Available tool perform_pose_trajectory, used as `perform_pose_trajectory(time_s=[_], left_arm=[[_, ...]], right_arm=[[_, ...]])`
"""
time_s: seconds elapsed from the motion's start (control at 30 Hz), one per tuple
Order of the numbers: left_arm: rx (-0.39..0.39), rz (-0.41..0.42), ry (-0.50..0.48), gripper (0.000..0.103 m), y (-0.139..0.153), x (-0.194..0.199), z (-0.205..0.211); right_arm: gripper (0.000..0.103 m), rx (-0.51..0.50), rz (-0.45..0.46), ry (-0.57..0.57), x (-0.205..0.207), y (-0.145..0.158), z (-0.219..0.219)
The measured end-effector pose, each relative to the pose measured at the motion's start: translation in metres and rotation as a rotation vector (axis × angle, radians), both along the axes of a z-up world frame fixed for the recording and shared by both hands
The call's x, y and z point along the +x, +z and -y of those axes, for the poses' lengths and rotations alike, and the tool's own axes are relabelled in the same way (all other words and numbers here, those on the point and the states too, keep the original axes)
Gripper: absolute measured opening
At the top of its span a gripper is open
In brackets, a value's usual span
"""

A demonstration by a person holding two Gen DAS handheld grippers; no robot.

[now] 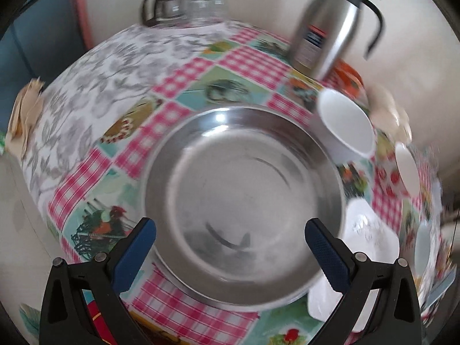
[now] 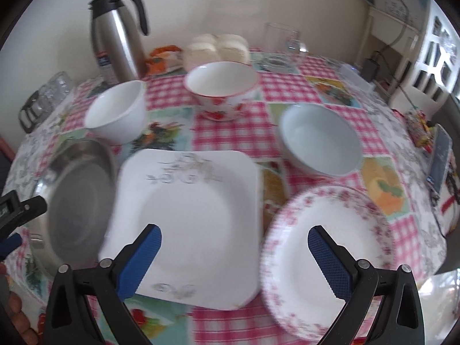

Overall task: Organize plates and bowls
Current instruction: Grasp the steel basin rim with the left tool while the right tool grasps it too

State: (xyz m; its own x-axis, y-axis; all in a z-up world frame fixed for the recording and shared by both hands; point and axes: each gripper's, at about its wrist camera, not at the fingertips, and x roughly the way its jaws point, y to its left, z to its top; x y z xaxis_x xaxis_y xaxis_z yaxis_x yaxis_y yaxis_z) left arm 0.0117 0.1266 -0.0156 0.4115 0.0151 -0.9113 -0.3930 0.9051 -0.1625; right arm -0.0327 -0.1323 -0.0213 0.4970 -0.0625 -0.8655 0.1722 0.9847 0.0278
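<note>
A round steel plate [image 1: 244, 201] fills the left wrist view, and my left gripper [image 1: 230, 235] hangs open just above its near rim, holding nothing. The same steel plate [image 2: 77, 198] lies at the left in the right wrist view, beside a square white plate [image 2: 189, 218] with grey flowers. A round plate with a pink floral rim [image 2: 327, 253] lies to the right of it. My right gripper [image 2: 234, 244] is open above these two plates. Behind them stand a white bowl [image 2: 118, 112], a strawberry-patterned bowl [image 2: 221, 89] and a pale blue bowl [image 2: 322, 141].
A steel thermos jug [image 2: 115, 34] stands at the back left of the checked tablecloth [image 2: 235, 132]. Glasses in a rack [image 2: 43, 100] sit at the far left, a clear glass [image 2: 284, 40] and bread rolls [image 2: 215, 49] at the back, a phone [image 2: 440, 155] at the right edge.
</note>
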Motion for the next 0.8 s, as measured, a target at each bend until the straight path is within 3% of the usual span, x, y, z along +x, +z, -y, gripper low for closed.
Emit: perform_pose_trajectory(time_s=[0.13,0.47,0.6,0.8], left_arm=[[-0.029,0.005,0.058,0.103,-0.005,0.000,-0.018],[-0.077,0.068,0.081,0.103,-0.021,0.002,-0.048],[-0.048,0.091,0.071,0.103,-0.027,0.005,-0.055],[-0.062,0.028,0.033,0.103,-0.040,0.013,-0.065]], right_arm=[[0.103,0.049,0.015,0.049,0.006,-0.002,-0.021],[0.103,0.127,0.012,0.161,0.024,-0.021,-0.063],[0.099,0.133,0.006,0.205,0.030,-0.029,-0.078],[0.089,0.153,-0.019,0.255,0.036,-0.039,-0.091]])
